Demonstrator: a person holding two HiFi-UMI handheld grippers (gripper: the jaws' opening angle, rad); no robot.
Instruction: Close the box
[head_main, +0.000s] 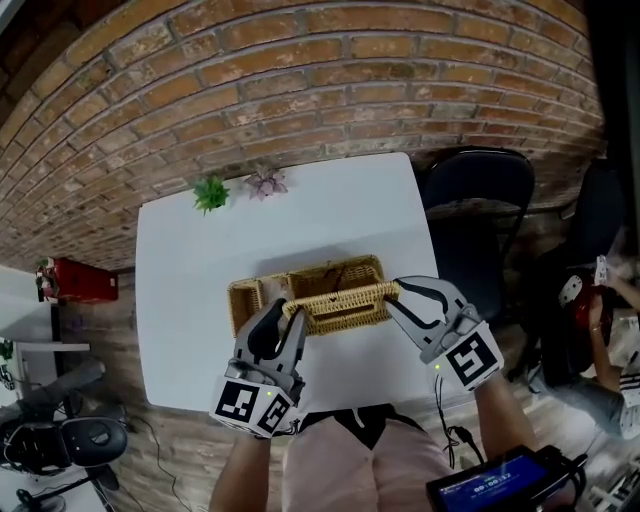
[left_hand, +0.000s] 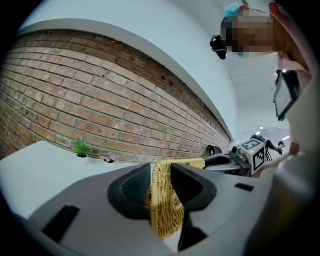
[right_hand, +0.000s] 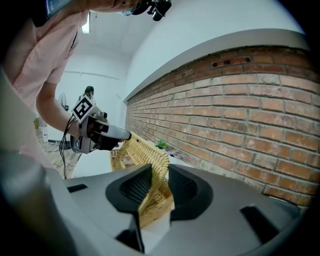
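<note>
Nearest the person, at the table's 6 o'clock edge, the left gripper had its jaws drawn narrow on the left end of the woven lid, with both pads pressed against the wicker. At about 4 o'clock from the box, the right gripper pinched the lid's right end in the same way, its jaws close together with the rim between them. The lid hung raised and tilted over the front of the box (a wicker one, with dividers inside), which sat near the middle of the white table. Farther off, at 11 o'clock on the table's far edge, stood a small green plant, with a pinkish plant just beside it. A black chair stood at 2 o'clock, and a brick wall rose behind.
</note>
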